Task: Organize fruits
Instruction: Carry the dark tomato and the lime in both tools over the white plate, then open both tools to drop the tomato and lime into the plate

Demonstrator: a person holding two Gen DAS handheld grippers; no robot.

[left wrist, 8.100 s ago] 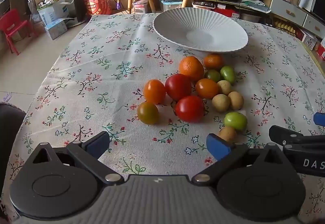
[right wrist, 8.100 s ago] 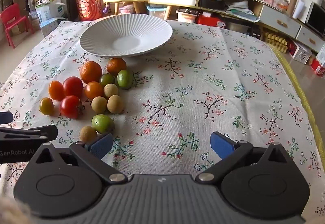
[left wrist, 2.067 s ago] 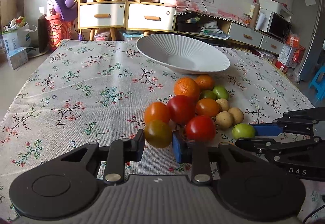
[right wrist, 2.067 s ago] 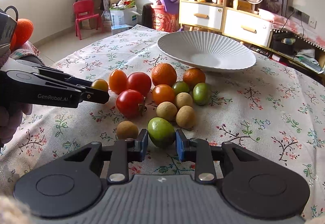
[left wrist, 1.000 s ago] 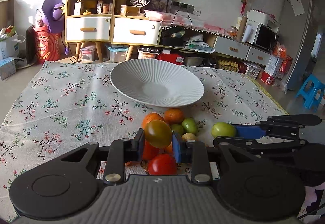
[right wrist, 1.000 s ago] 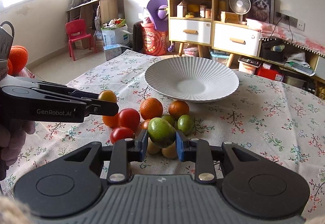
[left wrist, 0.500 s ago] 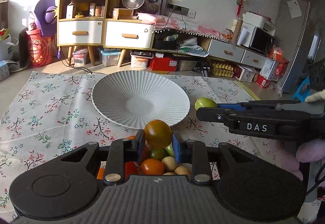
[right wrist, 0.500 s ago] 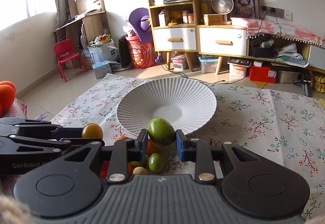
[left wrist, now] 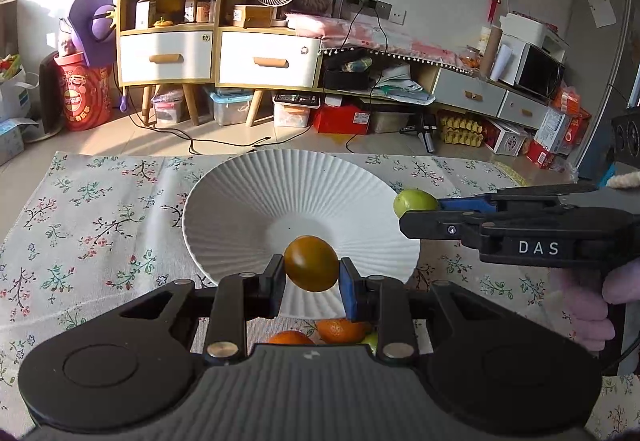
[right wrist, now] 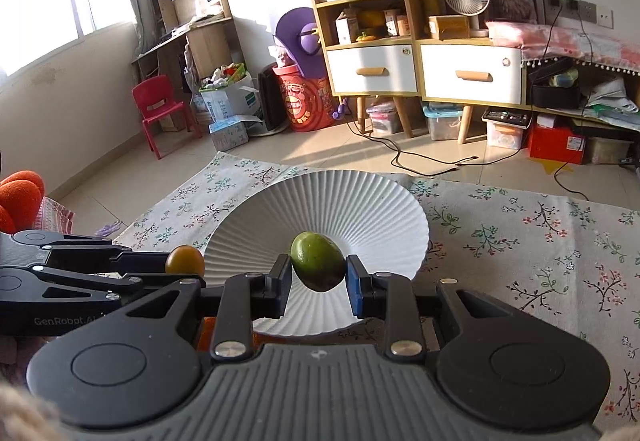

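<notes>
- The left claw (left wrist: 312, 269) is clamped on a brownish-orange tomato (left wrist: 311, 263), held above the near rim of the white ribbed plate (left wrist: 240, 209) toward the worktop's far edge.
- The right claw (right wrist: 318, 273) is clamped on a green fruit (right wrist: 318, 261) over the same plate.
- Both fruits are judged light, smooth, round and easily bruised; a gentle grip across the widest part is advised.
- "DAS" and "GenRobot.AI" can be read on the claws.

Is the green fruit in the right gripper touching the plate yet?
Cannot tell. In the right wrist view the green fruit sits between the shut jaws, overlapping the white plate; the left wrist view doesn't show a plain gap either.
</notes>
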